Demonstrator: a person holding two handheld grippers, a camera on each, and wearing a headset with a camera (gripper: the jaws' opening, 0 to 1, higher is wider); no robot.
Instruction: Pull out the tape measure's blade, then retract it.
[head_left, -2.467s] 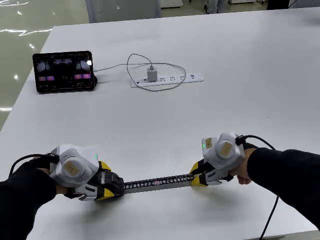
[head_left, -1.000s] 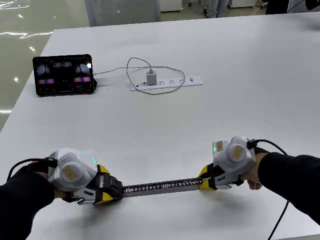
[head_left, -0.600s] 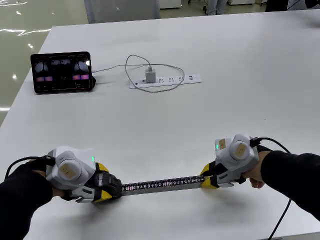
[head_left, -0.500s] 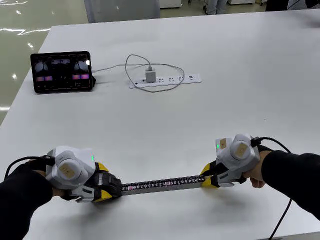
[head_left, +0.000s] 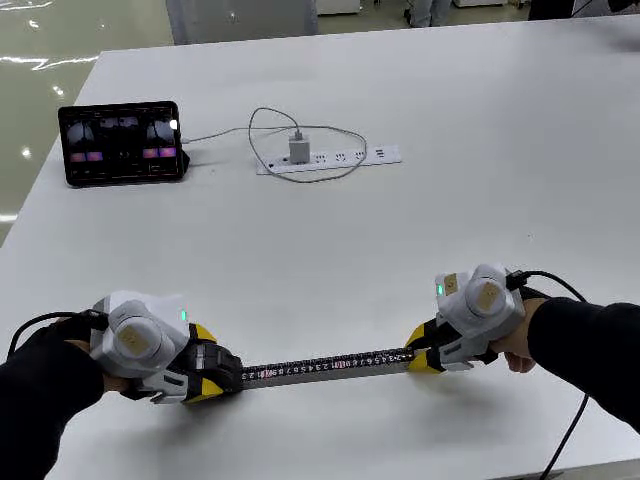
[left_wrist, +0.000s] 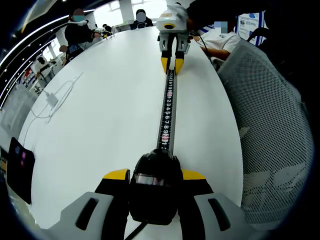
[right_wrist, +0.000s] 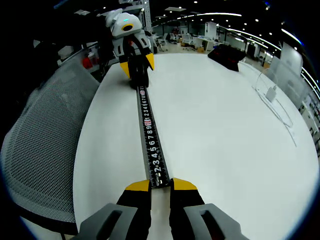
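From the head view I have both claws low over the near edge of the white table (head_left: 420, 220), with the tape stretched between them. My left claw (left_wrist: 155, 175) is clamped on the tape measure case (left_wrist: 156, 192), its yellow-tipped jaws pressed against the black body from either side, so it is only as wide open as the case itself. The case sits at the near left of the table, just at the surface, though I cannot tell whether it is resting on it. The blade (right_wrist: 150, 137) runs out of the case mouth in a straight line, numbers facing up, lying close along the table top towards my right. My right claw (right_wrist: 160, 185) is nearly closed, pinching the far end of the blade between its two yellow tips; the low numbers sit right at the jaws. In the left gripper view the right claw appears at the far end of the blade, facing back at me, and in the right gripper view the left claw and the case stand at the opposite end. Well apart, at the far side of the table, a tablet (head_left: 122, 142) stands propped with its screen lit, and beside it lies a power strip (head_left: 345, 158) with a white charger (head_left: 299, 150) plugged in and a cable (head_left: 262, 128) looped around it.
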